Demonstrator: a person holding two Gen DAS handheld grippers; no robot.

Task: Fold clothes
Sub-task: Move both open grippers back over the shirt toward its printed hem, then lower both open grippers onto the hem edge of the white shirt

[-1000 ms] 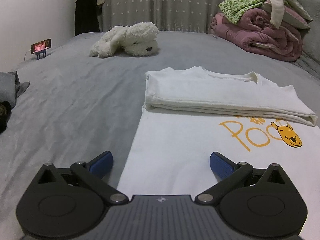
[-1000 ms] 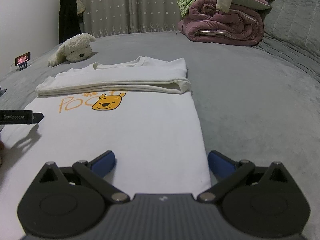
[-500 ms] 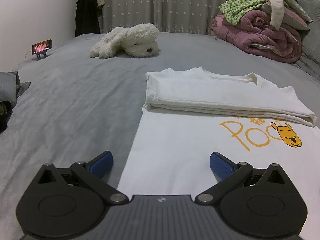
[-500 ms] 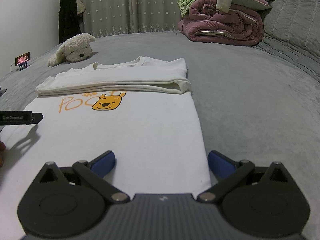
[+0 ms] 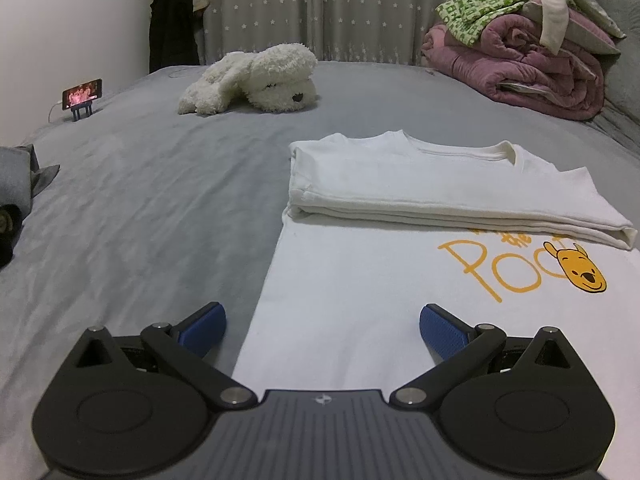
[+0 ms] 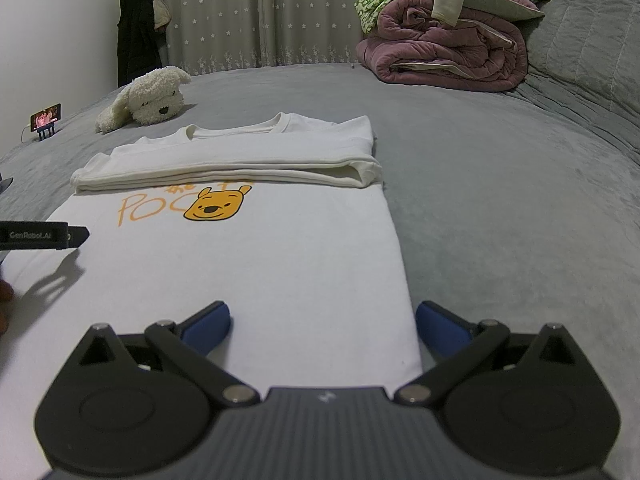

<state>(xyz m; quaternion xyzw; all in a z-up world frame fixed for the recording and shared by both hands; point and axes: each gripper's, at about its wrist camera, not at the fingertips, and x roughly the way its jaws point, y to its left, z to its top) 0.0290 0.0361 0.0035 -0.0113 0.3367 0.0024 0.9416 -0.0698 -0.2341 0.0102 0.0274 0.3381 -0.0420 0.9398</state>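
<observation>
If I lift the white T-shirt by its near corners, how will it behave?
The white T-shirt is thin cloth lying flat, so it will probably sag between the corners. Its folded top part looks loosely stacked and may slide or unfold. It should feel light.

A white cotton T-shirt (image 5: pixel 360 280) with an orange "Poo" print and a yellow bear face lies flat on the grey bed, just ahead of both tools. Its upper part, collar and sleeves, is folded down into a thick band across the far end, partly covering the lettering. Its left edge runs between the left tool's fingers, its right edge between the right tool's.
</observation>
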